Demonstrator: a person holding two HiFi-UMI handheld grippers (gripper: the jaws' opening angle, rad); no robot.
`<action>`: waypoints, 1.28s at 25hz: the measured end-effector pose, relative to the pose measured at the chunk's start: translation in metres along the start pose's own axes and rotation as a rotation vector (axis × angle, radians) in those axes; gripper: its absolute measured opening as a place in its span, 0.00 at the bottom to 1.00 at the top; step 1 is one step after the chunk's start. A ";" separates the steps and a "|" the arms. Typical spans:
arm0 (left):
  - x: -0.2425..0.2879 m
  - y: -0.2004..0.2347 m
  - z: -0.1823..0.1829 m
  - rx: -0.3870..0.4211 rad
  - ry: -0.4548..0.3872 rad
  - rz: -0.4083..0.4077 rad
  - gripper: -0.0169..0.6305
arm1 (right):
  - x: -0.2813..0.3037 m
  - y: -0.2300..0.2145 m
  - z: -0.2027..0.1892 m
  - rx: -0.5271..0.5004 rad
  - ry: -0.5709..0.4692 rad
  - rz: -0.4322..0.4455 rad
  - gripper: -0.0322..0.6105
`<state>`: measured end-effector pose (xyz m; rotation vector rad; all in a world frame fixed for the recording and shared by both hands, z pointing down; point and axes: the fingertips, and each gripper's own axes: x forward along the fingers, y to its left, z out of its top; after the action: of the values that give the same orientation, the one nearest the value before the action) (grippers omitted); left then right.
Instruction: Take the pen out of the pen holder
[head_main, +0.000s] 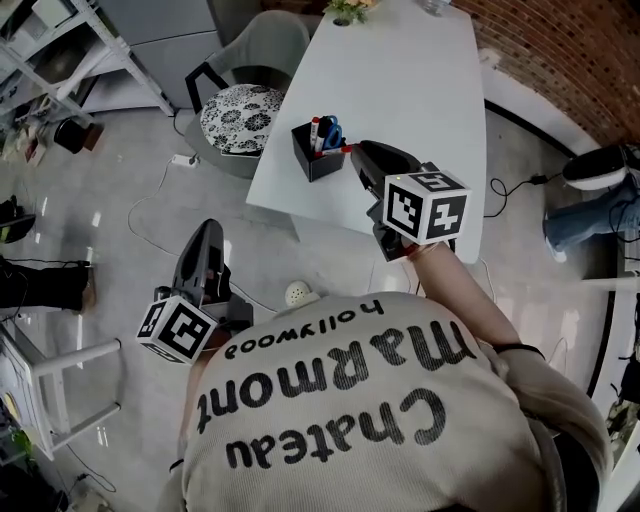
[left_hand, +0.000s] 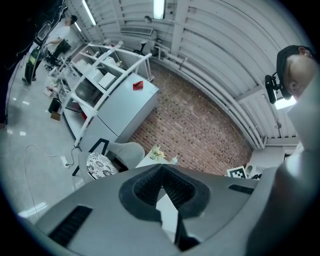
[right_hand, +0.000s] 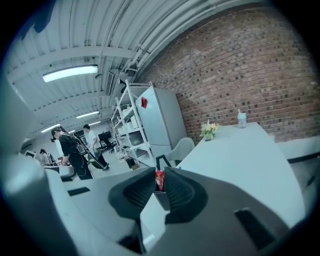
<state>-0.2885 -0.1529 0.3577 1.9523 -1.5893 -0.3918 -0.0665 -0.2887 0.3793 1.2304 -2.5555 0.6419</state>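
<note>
A black pen holder (head_main: 318, 160) stands near the front edge of the white table (head_main: 400, 80). It holds a red-capped pen (head_main: 315, 130) and blue-handled items. My right gripper (head_main: 356, 150) reaches over the table edge, its tips just right of the holder. In the right gripper view its jaws (right_hand: 160, 175) stand a slim gap apart. The pen's red cap (right_hand: 159, 179) and the holder (right_hand: 162, 198) show through that gap, beyond the tips, with nothing gripped. My left gripper (head_main: 212, 228) hangs over the floor left of the table, its tips (left_hand: 161, 169) meeting on nothing.
A grey chair with a patterned cushion (head_main: 240, 115) stands at the table's left side. Flowers (right_hand: 209, 130) and a small bottle (right_hand: 242, 119) sit at the far end. Cables (head_main: 150, 215) lie on the floor, a white frame (head_main: 60, 385) stands near left, and people (right_hand: 75, 150) stand by distant shelving.
</note>
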 end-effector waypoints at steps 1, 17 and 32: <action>-0.001 -0.002 -0.001 0.002 -0.001 -0.001 0.03 | -0.003 0.000 0.001 0.002 -0.008 0.001 0.14; 0.002 -0.044 -0.015 0.014 -0.023 -0.025 0.03 | -0.048 -0.024 -0.010 0.012 -0.014 0.000 0.14; 0.002 -0.085 -0.077 0.017 0.018 -0.039 0.03 | -0.096 -0.046 -0.050 0.004 0.007 0.015 0.14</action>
<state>-0.1774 -0.1251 0.3673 1.9969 -1.5495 -0.3764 0.0301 -0.2246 0.3994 1.2092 -2.5609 0.6536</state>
